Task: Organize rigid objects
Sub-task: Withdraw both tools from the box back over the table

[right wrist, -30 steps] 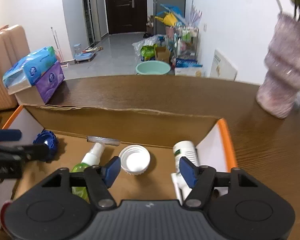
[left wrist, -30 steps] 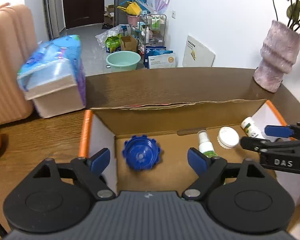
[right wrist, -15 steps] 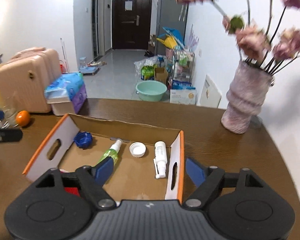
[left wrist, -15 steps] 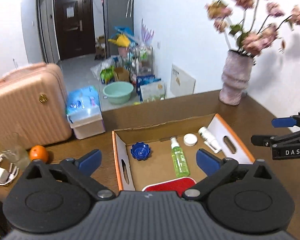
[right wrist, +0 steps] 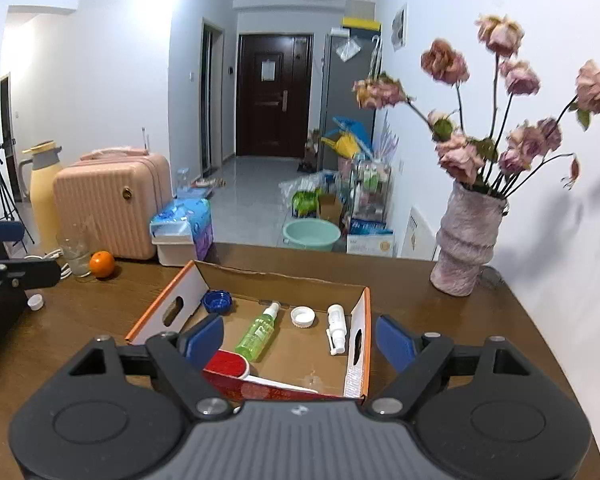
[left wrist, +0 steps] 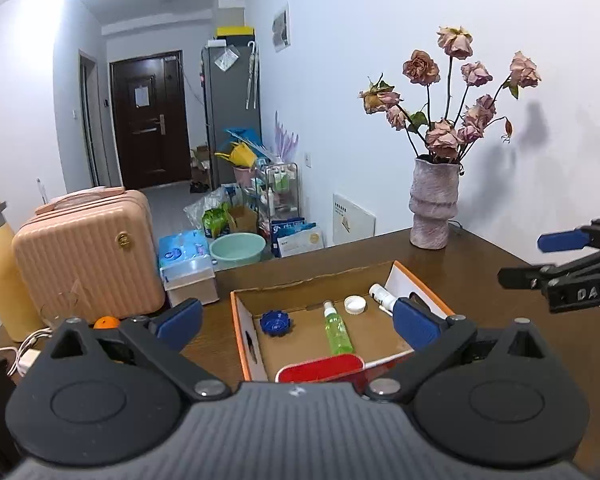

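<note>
Cardboard box [right wrist: 284,280] (bottles inside), unheld

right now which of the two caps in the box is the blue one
The blue cap, ridged, by the box's left wall; the white cap lies between the two bottles.

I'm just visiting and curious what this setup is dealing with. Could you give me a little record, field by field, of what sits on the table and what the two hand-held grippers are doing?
container: open cardboard box with orange edges on the dark wooden table
in box: blue ridged plastic cap, green spray bottle lying down, white round lid, white spray bottle lying down, red flat item
outside box: orange fruit, small white cap, clear glass, textured vase of dried roses
left gripper: open, holding nothing
right gripper: open, holding nothing
</note>
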The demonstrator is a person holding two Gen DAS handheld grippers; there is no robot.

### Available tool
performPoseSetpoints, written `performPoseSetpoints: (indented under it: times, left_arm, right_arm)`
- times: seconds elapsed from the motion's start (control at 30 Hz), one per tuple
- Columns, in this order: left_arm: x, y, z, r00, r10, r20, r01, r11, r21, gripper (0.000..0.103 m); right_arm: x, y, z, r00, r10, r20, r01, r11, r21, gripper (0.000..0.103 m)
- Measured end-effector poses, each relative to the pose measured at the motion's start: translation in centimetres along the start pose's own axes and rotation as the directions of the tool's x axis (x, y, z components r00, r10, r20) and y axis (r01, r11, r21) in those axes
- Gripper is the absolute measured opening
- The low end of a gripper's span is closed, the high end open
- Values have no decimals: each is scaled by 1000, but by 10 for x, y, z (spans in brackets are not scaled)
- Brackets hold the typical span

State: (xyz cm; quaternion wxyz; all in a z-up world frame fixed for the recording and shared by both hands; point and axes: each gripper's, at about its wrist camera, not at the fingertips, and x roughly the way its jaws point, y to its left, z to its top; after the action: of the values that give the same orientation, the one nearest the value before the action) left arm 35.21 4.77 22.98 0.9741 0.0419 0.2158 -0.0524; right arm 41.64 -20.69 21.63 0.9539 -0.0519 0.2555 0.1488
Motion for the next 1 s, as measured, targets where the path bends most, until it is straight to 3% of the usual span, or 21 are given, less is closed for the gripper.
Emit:
performPoseSetpoints:
  times: [0.2,0.33,0.43,0.63,0.83,1.0]
  left_arm:
    - [-41,1,-35,993,49,111,-44,998,-44,103]
    - [-71,4,-67,970,71,234,-56,996,-70,103]
    - [-85,-2,-92,955,92,282,-76,995,-67,103]
    - [-106,-12,-133,947,107,303,-81,992,-97,103]
    - [-131,-31,-181,936,107,335,-100,994,-36,103]
    - [-140,-46,-221,954,94,284,-85,995,-45,103]
  right_arm:
    - [-43,14,-30,993,14,120,-16,1000,17,83]
    - [-73,20,-62,975,10,222,-17,999,29,84]
    - [-90,23,-88,958,16,286,-24,999,25,84]
    - [-105,25,-130,939,9,343,-24,999,40,86]
    - [-123,35,-174,928,-9,372,-1,1000,26,90]
    - [-141,54,-219,915,-56,398,66,998,-10,92]
